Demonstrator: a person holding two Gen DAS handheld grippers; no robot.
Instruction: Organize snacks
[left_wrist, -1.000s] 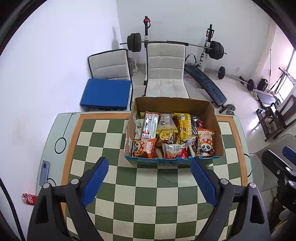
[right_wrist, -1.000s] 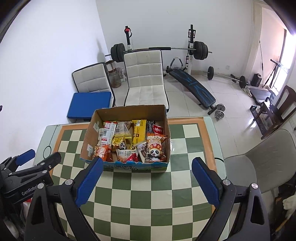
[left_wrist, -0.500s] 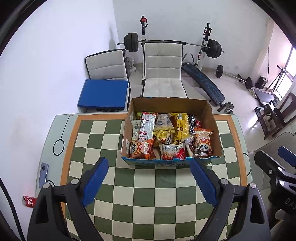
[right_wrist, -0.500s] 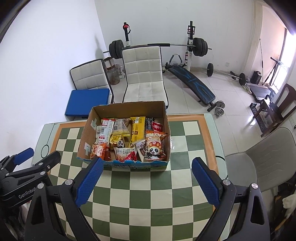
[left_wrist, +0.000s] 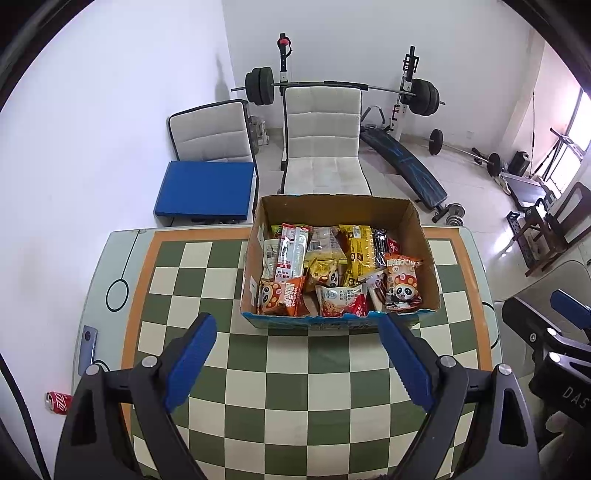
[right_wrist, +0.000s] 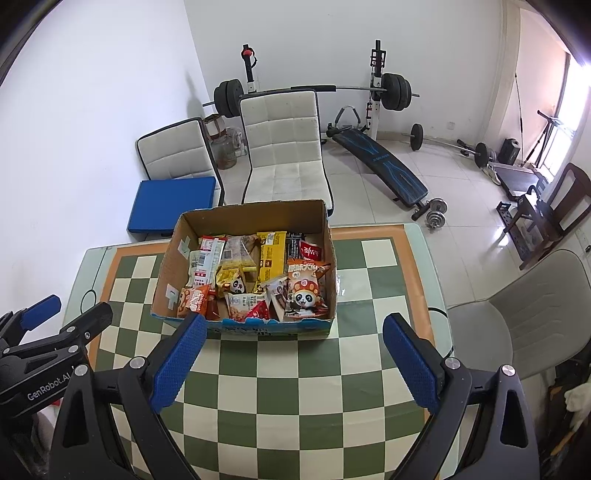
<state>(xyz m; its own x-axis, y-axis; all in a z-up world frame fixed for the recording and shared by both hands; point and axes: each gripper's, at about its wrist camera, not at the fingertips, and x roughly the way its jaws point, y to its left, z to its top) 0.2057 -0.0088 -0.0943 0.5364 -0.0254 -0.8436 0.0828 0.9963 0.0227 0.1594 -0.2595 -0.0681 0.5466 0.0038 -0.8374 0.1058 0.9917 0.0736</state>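
Observation:
An open cardboard box (left_wrist: 332, 208) (right_wrist: 255, 218) stands at the far middle of the green-and-cream checkered table (left_wrist: 306, 373) (right_wrist: 295, 373). It holds several snack packets lying side by side, among them a panda packet (left_wrist: 402, 288) (right_wrist: 304, 290) and a yellow packet (left_wrist: 356, 249) (right_wrist: 271, 254). My left gripper (left_wrist: 295, 362) is open and empty, above the table in front of the box. My right gripper (right_wrist: 293, 362) is open and empty, also in front of the box. Each gripper shows at the edge of the other's view.
A phone (left_wrist: 88, 345) lies at the table's left edge. A red can (left_wrist: 57, 401) lies on the floor to the left. Two white chairs (left_wrist: 321, 147) and a blue pad (left_wrist: 207, 192) stand behind the table. A grey chair (right_wrist: 524, 314) stands to the right.
Both grippers have drawn back and risen slightly, so the box sits a little farther off in both views. Both stay open and empty.

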